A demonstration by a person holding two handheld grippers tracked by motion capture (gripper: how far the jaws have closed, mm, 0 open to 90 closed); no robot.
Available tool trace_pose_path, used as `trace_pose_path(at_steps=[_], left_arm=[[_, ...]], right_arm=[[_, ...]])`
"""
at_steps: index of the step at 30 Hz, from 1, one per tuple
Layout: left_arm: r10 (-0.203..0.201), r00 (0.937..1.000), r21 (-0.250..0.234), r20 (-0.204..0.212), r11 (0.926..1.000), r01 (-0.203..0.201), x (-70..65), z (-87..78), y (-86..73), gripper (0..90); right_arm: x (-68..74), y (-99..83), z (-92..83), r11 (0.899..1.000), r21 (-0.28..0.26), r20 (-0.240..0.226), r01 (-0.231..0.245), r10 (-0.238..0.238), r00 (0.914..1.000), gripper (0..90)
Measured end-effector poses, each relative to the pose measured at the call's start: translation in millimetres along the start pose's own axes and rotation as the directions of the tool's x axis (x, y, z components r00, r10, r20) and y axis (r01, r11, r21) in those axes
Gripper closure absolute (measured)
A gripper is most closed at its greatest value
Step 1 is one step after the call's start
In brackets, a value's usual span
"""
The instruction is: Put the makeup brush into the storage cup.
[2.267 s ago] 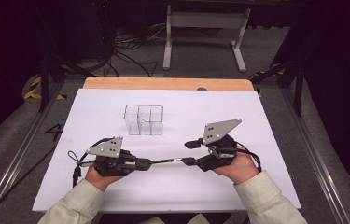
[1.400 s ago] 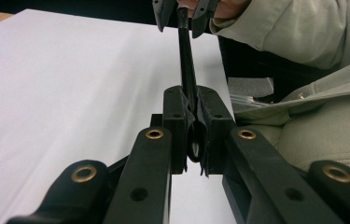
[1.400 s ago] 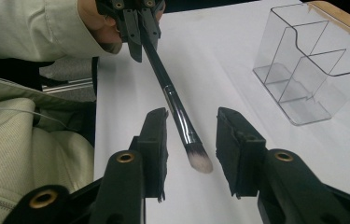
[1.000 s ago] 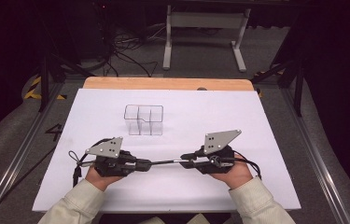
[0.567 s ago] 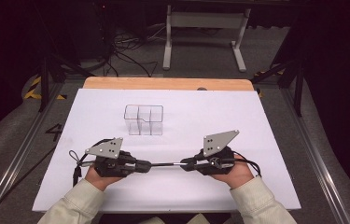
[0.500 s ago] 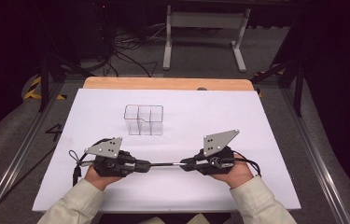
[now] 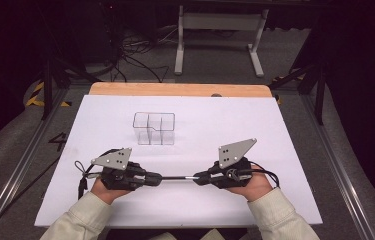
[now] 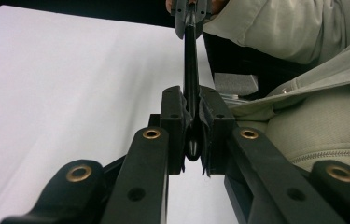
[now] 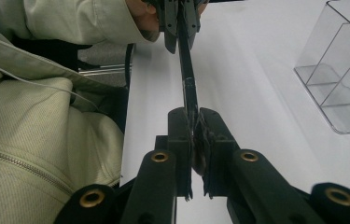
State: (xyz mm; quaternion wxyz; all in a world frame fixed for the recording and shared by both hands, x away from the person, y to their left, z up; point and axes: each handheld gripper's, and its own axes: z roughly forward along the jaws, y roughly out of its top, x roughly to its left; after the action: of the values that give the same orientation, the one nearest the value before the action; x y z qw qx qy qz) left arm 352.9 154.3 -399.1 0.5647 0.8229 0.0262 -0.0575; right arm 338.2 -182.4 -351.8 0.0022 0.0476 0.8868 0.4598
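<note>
Fingers of both grippers pinch one pen point(image 7: 177, 177) by its ends: the left gripper point(image 7: 151, 178) clamps one end, the right gripper point(image 7: 200, 177) the other, holding it level near the front edge of the table point(image 7: 275, 135). Judging by this, pulling it apart or capping remains; the clear box point(image 7: 154, 128) at the middle stands empty.

My desk point(image 7: 295, 150): white top, bare wooden strip point(image 7: 175, 89) along far edge. Metal rails point(image 7: 342, 170) flank both sides. Grey floor point(image 7: 225, 55) beyond, dim. Tangle of black cables point(image 7: 135, 55) far left. White metal stand point(image 7: 220, 22) at back. Yellow-black hazard tape point(image 7: 37, 92) on floor at left. Surroundings dark.
</note>
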Motion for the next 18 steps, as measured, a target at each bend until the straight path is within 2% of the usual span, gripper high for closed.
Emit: trace_pose_path(at_steps=[10, 16, 18], left_arm=[[-0.005, 1.0, 0.0, 0.002, 1.0, 0.005, 0.6, -0.3, -0.9, 80.1], [-0.009, 0.9999, 0.005, 0.009, 1.0, 0.009, 1.0, 0.5, -0.8, 75.7], [-0.01, 0.9999, 0.011, 0.011, 0.9999, 0.01, 0.9, 1.7, -0.6, 70.9]], right_arm=[[1.4, 1.2, 0.3, 1.0, 0.001, 0.0, -0.004, 0.004, 1.0, 84.9], [1.5, 2.2, -0.2, 1.0, 0.005, 0.003, -0.004, 0.004, 1.0, 85.0], [1.4, 2.9, -0.2, 1.0, 0.014, 0.008, -0.007, 0.006, 0.9999, 85.0]])
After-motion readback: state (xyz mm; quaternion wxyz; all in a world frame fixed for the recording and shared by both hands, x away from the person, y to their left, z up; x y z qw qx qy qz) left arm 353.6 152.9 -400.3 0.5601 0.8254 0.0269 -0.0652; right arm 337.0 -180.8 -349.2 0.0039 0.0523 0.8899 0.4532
